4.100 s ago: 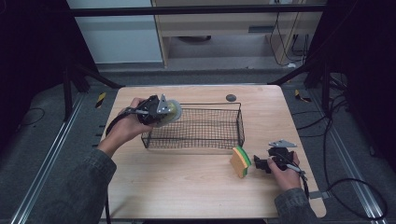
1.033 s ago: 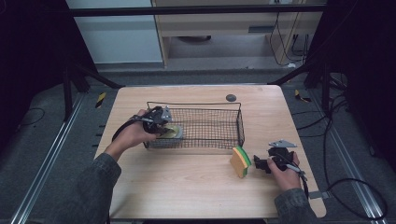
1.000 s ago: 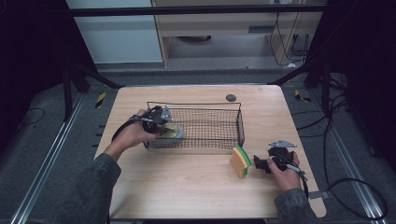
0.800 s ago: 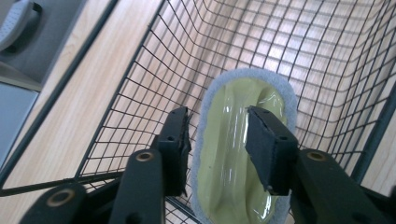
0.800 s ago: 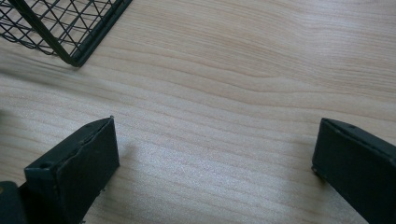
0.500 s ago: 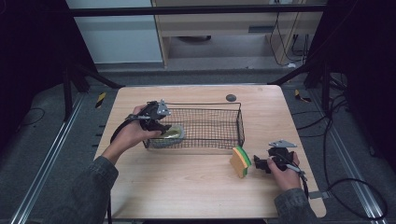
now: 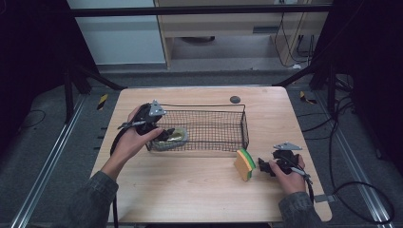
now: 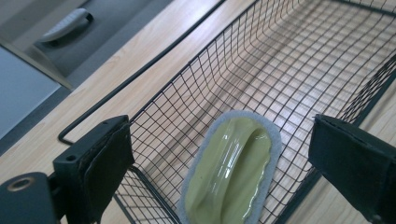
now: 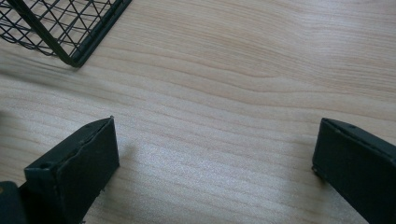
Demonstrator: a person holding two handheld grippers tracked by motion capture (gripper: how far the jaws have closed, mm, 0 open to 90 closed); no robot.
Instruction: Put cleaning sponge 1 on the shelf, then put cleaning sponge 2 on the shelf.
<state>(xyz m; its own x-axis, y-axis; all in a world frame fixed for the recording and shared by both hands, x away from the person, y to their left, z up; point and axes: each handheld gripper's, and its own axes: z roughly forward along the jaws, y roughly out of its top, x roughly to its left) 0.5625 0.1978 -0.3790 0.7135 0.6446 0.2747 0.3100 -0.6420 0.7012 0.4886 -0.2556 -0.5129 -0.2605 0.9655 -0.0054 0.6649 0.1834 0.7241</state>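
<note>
my left tool [image 7: 167,134] has just been opening; its jaws stand apart, and the scrub pad [image 8: 231,170] lies free in the wire basket [image 7: 223,135]. placement done. the sponge [image 7: 244,164] remains on the table [image 7: 190,190] (right tool [image 7: 264,166] spread, empty).

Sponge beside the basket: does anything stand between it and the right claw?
Nothing visible does. The sponge stands on edge on the table just outside the wire basket, and the right claw sits open close beside it with bare wood between.
</note>
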